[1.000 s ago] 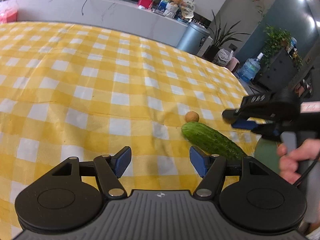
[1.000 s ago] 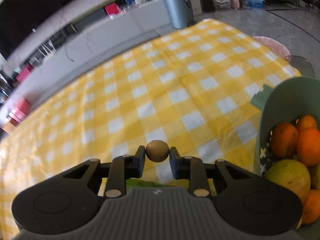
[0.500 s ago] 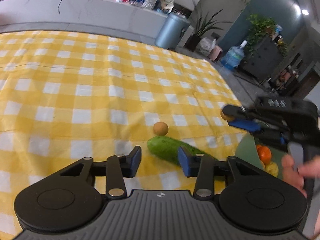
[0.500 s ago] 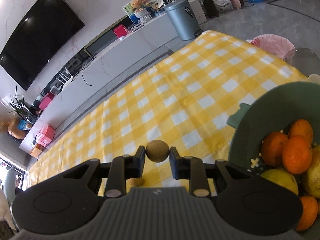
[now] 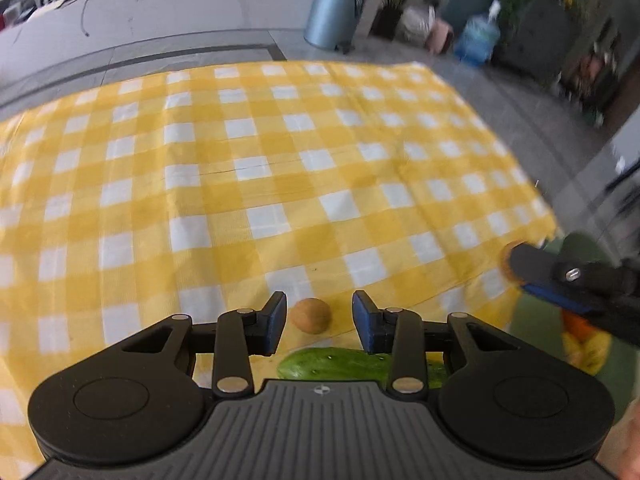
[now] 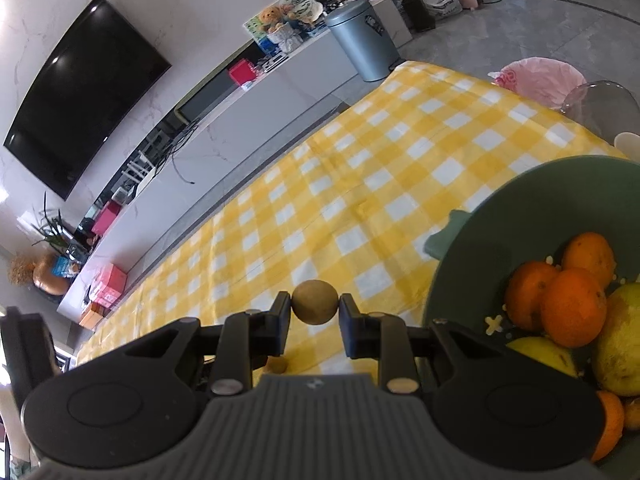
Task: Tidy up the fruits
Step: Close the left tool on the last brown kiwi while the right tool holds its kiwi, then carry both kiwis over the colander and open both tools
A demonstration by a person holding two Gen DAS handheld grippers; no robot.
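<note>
My left gripper is open, its fingers on either side of a small round brown fruit on the yellow checked cloth. A green cucumber lies just below the fruit, partly hidden by the gripper body. My right gripper is shut on another small brown fruit, held above the cloth just left of a green bowl. The bowl holds oranges and yellow-green fruits. The right gripper also shows in the left wrist view at the right, over the bowl's edge.
The yellow checked tablecloth covers the table; its far and right edges drop to a grey floor. A glass bowl and a pink bag sit beyond the green bowl. A grey bin stands past the table.
My left gripper has moved forward over the cucumber and now straddles the brown fruit on the cloth. My right gripper has risen and moved towards the bowl with its fruit.
</note>
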